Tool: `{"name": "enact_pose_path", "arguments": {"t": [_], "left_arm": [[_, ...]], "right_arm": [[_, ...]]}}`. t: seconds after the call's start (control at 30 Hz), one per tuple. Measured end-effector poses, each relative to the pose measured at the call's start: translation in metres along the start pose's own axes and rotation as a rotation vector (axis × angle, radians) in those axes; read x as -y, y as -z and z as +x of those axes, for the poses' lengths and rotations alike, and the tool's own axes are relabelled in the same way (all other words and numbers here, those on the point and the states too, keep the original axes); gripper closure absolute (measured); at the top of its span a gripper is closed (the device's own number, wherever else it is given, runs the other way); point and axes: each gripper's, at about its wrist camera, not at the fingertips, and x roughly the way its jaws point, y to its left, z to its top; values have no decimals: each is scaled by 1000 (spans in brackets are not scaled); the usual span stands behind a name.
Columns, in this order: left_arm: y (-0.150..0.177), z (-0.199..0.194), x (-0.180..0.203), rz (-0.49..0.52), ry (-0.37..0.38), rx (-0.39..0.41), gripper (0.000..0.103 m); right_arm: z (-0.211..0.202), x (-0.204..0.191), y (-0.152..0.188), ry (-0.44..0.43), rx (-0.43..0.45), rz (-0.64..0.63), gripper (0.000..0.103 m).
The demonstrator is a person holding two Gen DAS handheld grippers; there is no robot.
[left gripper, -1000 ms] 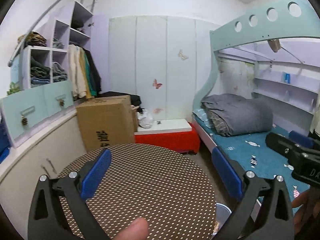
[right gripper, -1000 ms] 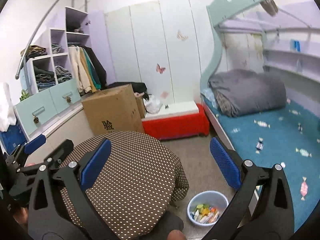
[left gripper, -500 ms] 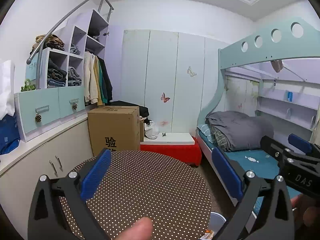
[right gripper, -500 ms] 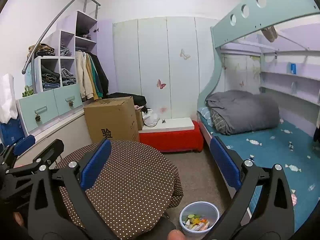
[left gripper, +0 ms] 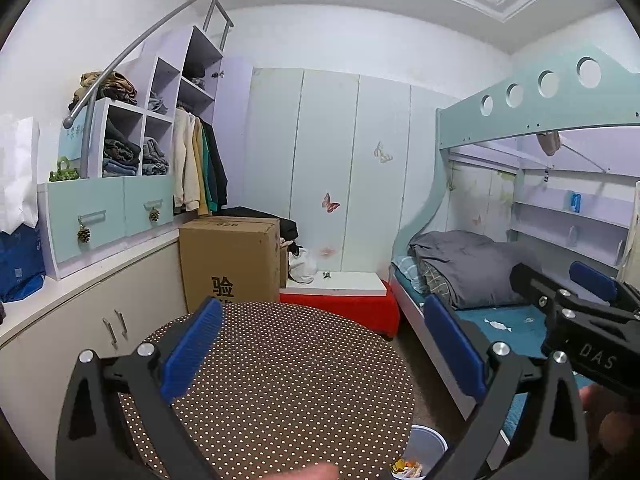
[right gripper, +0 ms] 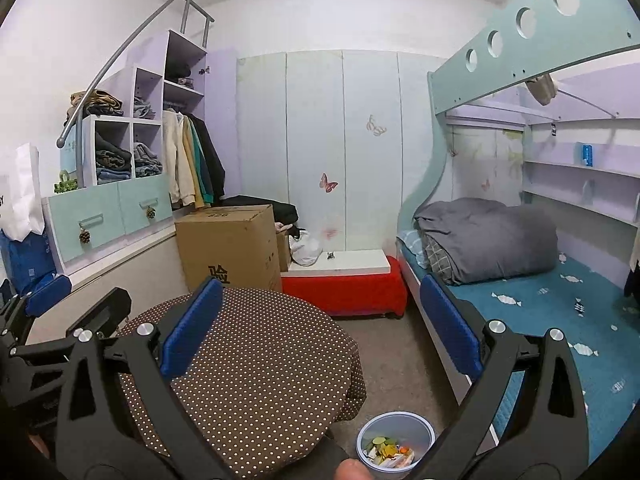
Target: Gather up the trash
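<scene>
Both grippers, left gripper and right gripper, empty, fingers spread; risk: small grey plastic bin below right fingers could tip if knocked.

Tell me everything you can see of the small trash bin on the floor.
The trash bin is a small round pail, pale bluish-white and plastic-looking, standing upright and open on the grey floor between the polka-dot table and the bed frame. It holds colourful scraps, yellow, green and orange, lying low inside. Nothing grips it. In the left wrist view only its rim shows.
</scene>
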Motion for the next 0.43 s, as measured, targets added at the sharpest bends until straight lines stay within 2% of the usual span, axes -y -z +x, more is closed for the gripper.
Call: {"name": "enact_pose_path", "arguments": {"t": [0.13, 0.43], "left_arm": [[3, -6, -2, -4, -7, 27, 4], [3, -4, -2, -1, -38, 5, 4]], "right_arm": [[-1, -1, 3, -7, -5, 3, 6], [0, -2, 5, -17, -11, 6, 6]]}}
